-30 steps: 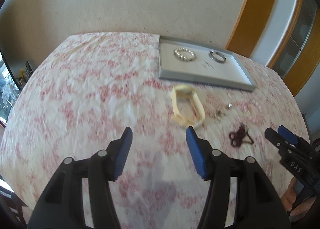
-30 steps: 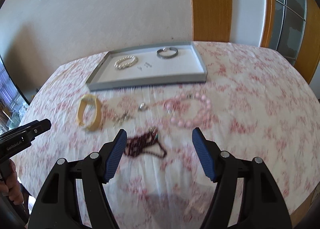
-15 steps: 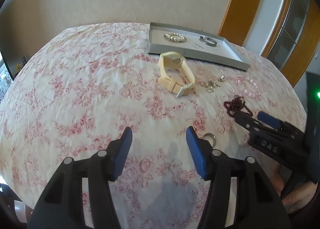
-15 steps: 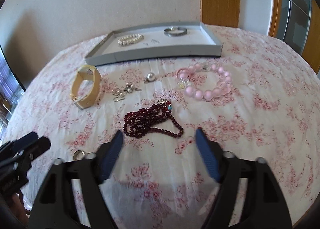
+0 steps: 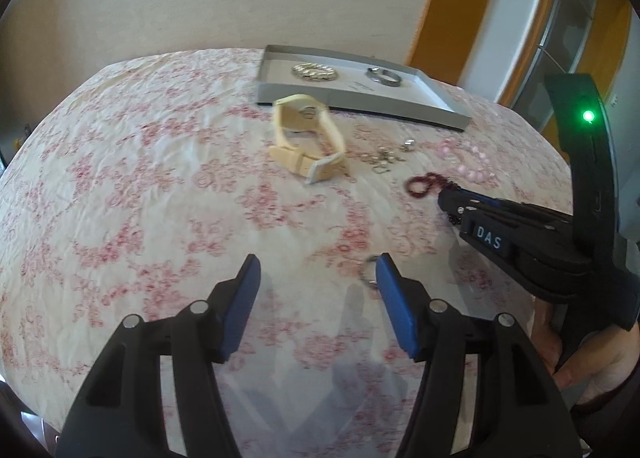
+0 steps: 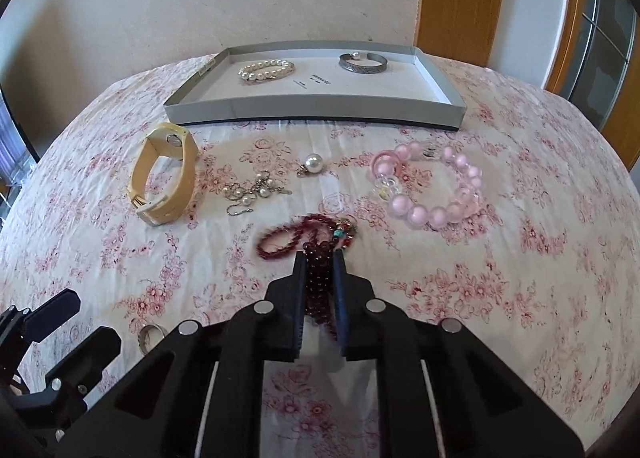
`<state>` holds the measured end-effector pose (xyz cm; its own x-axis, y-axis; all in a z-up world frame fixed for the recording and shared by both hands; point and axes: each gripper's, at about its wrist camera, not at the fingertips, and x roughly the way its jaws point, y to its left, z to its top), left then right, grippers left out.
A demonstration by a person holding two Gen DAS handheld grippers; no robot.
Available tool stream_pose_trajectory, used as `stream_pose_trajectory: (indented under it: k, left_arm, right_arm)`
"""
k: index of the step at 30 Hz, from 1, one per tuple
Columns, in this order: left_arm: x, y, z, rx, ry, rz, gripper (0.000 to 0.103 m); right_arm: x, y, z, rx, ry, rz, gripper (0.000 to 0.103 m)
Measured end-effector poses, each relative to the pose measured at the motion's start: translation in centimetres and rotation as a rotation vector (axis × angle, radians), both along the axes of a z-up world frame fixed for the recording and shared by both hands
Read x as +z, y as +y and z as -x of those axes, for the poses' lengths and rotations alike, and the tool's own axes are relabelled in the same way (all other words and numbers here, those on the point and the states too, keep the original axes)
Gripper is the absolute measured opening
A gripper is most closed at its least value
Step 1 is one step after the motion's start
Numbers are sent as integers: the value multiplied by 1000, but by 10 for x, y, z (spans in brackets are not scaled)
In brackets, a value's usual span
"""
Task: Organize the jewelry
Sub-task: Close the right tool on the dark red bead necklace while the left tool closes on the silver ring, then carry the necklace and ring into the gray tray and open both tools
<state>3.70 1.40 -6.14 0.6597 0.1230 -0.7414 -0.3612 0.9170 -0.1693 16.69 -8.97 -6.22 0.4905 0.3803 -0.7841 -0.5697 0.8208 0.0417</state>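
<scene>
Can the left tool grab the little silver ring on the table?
Probably yes. The left tool is open, and the ring lies bare on the tablecloth just outside its right-hand finger. Nothing covers it, so a small sideways shift should do.

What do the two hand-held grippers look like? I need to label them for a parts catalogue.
Both are black plastic with blue finger pads and silver bolts. The right hand-held gripper bears white "DAS" lettering and a green light, seen from the left hand-held gripper.
</scene>
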Motion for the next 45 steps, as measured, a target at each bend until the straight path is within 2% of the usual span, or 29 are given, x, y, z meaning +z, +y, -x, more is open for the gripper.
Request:
stream_pose_trajectory:
  k: [7,10,12,17,27,34,45]
  left_arm:
    - [-2,-21,-13,-68,-5,-5,59]
    - [-8,-26,-21,-74,12,-2,45]
    - [-11,-30,-24,-70,10,-28,34]
    - [-13,-32,-29,-61,-4,-40,22]
    - [-11,-23,-28,-59,3,-12,21]
    - [2,-12,-28,-33,-4,4,21]
    - [43,4,-49,-10,-31,12,21]
  right_arm:
    - [1,-38,-8,-96,33,-17,9]
    - [0,-45,-8,-96,39,-32,9]
    - [0,-47,-8,-92,41,-44,9]
    - [0,-52,-9,-97,60,-72,9]
    - [12,-59,-11,-92,57,-108,9]
    - [45,-70,-20,-90,0,-144,9]
    - [97,-75,-49,-113,-84,-167,9]
